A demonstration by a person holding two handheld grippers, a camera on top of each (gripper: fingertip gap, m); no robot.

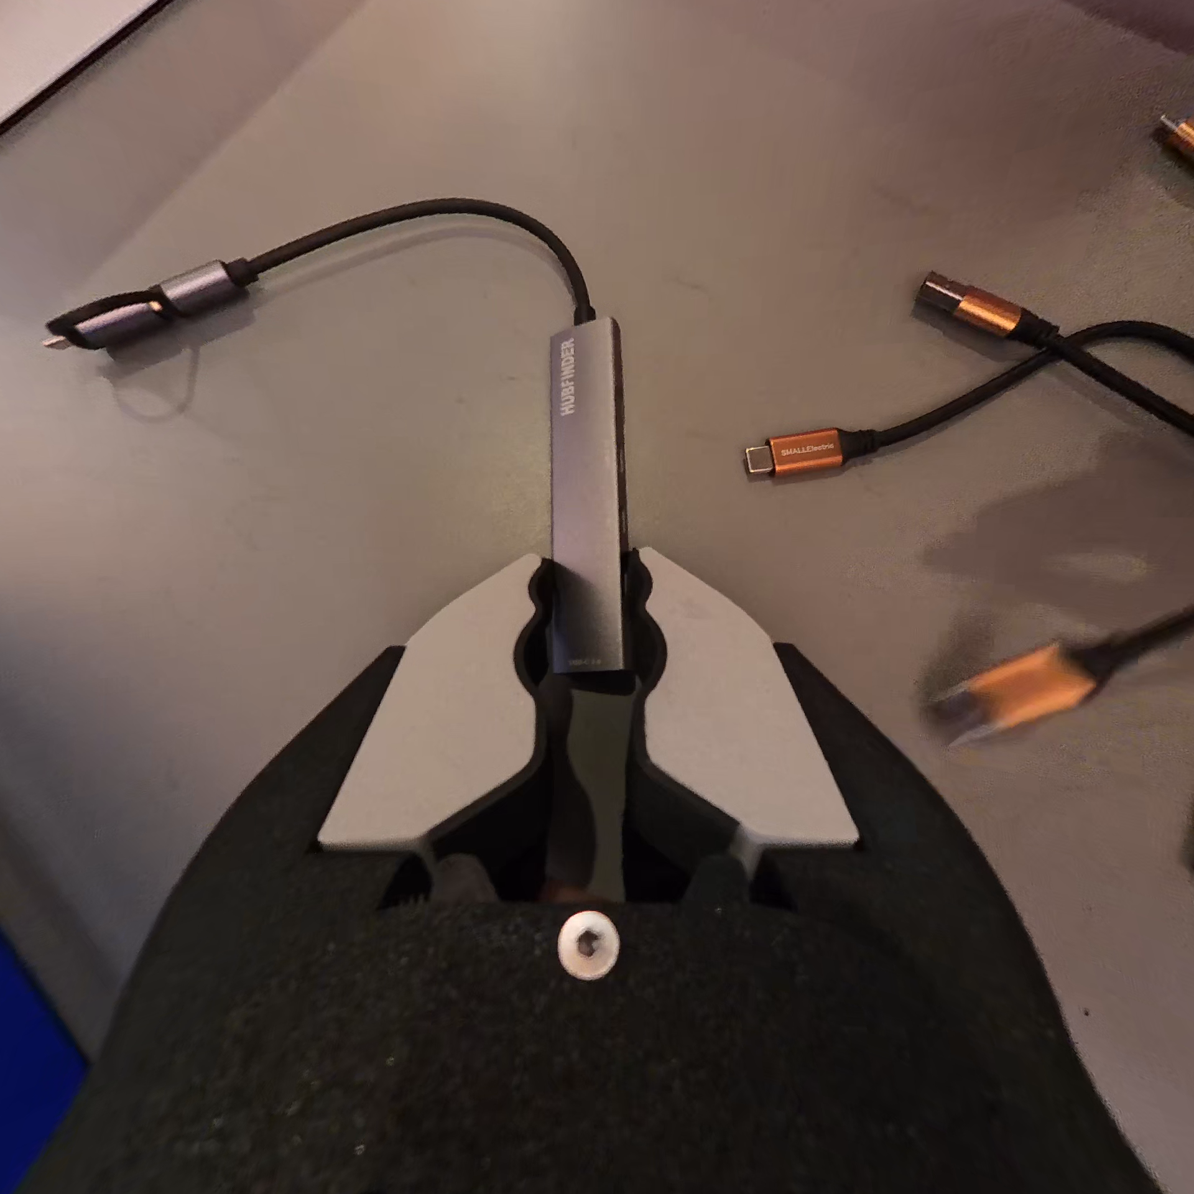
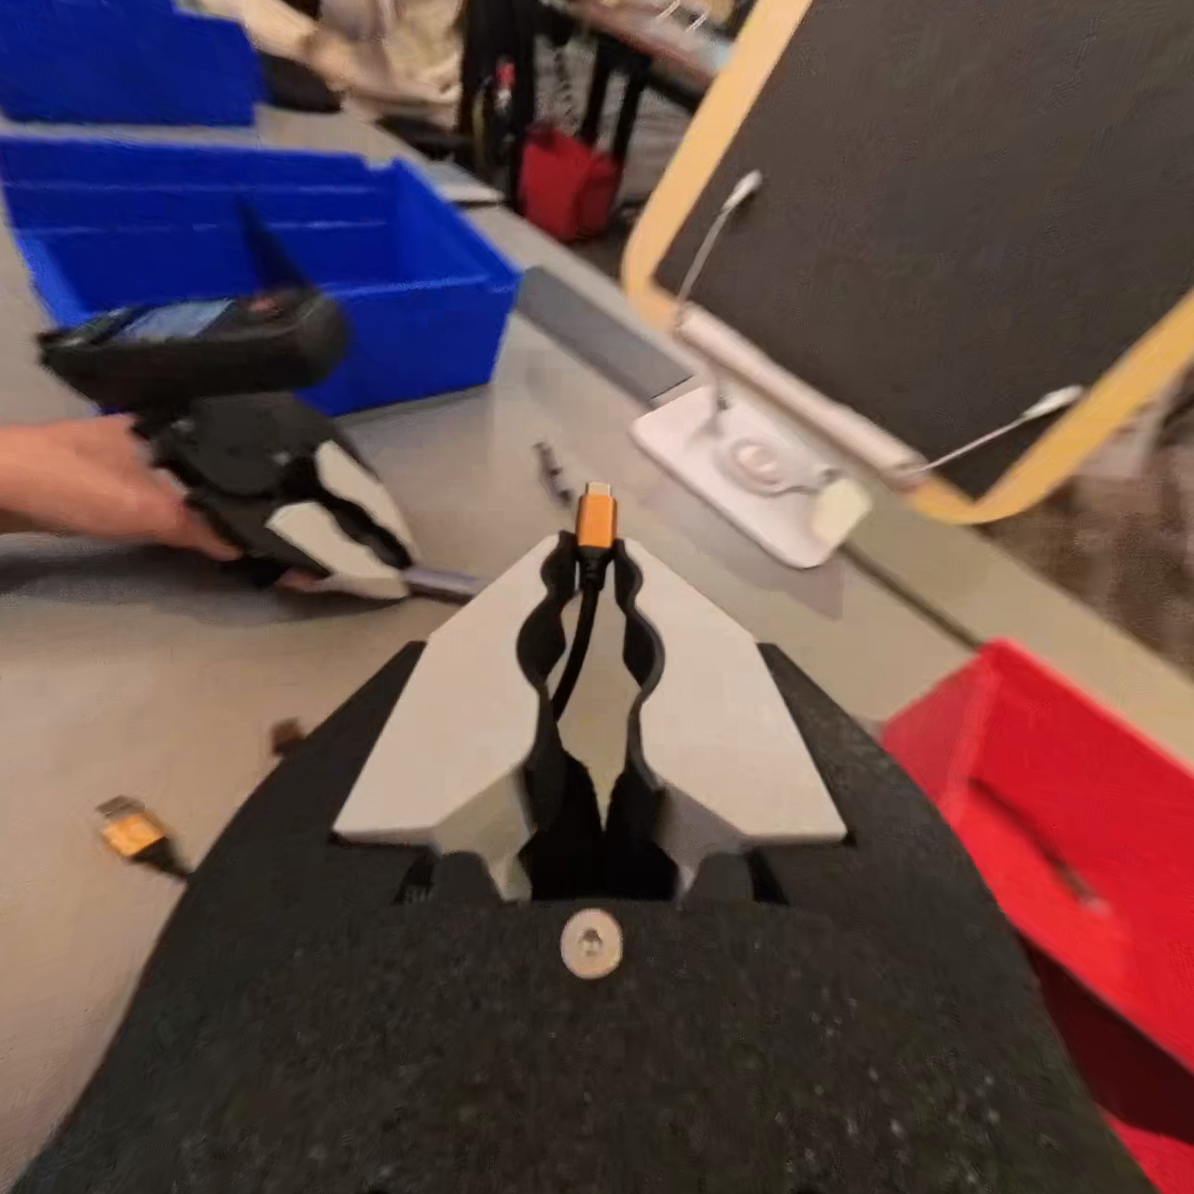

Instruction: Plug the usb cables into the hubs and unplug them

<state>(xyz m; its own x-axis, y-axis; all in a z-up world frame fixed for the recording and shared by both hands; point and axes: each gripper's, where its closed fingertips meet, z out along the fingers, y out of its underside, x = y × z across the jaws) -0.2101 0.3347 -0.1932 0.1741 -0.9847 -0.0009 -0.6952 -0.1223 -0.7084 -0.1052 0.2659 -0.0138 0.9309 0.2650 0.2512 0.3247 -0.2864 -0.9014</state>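
Your L gripper [image 1: 589,562] jaws clamp the hub [image 1: 588,491], long axis fwd along the desk [image 1: 323,517]. R gripper [image 2: 596,549] jaws pinch the plug [image 2: 597,520], tip fwd, hub off to its left.

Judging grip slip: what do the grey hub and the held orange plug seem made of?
Grey hub: likely brushed aluminium, a matte sheen with crisp edges. Orange plug: apparently anodised metal shell, a smooth satin gloss; its black cable looks rubbery.
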